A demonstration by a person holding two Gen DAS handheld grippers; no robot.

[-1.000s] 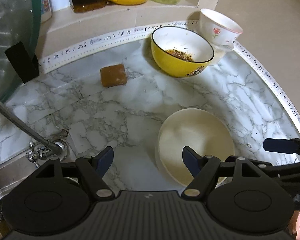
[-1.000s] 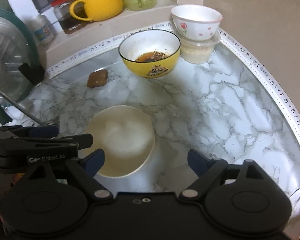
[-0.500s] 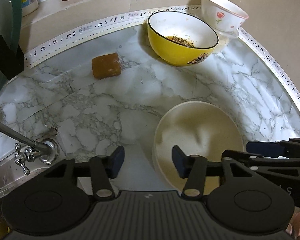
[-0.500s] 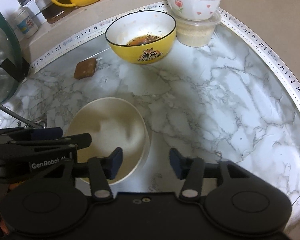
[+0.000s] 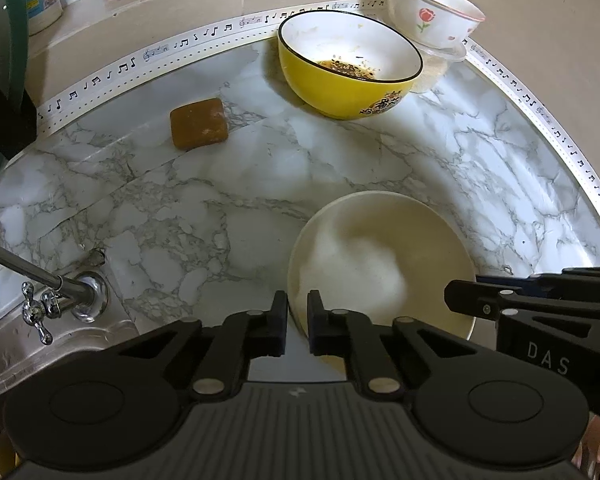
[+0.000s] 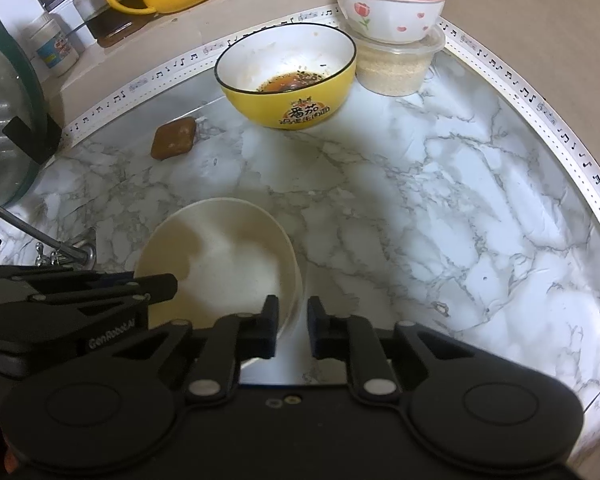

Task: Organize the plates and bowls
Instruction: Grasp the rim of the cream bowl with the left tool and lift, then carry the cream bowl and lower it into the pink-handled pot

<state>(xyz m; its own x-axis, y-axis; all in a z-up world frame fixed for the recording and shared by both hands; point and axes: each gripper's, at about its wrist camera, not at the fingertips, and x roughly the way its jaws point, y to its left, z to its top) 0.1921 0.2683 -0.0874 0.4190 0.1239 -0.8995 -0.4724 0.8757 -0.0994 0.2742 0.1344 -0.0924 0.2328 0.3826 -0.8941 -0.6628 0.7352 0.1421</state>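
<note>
- Where the marble counter [image 5: 204, 208] meets its near edge, a cream bowl [image 5: 384, 264] is seen standing upright.
- The left gripper [image 5: 298, 322] has just been closed, and the bowl's left rim is pinched between its jaws.
- The right gripper [image 6: 293, 326] has likewise just been closed onto the bowl's right rim.
- A dirty yellow bowl [image 6: 288, 76] is set farther back, just beside a rose-patterned bowl [image 6: 388, 10] stacked on a lidded plastic tub [image 6: 396, 70].
- A brown block [image 5: 198, 122] is left lying apart.
</note>
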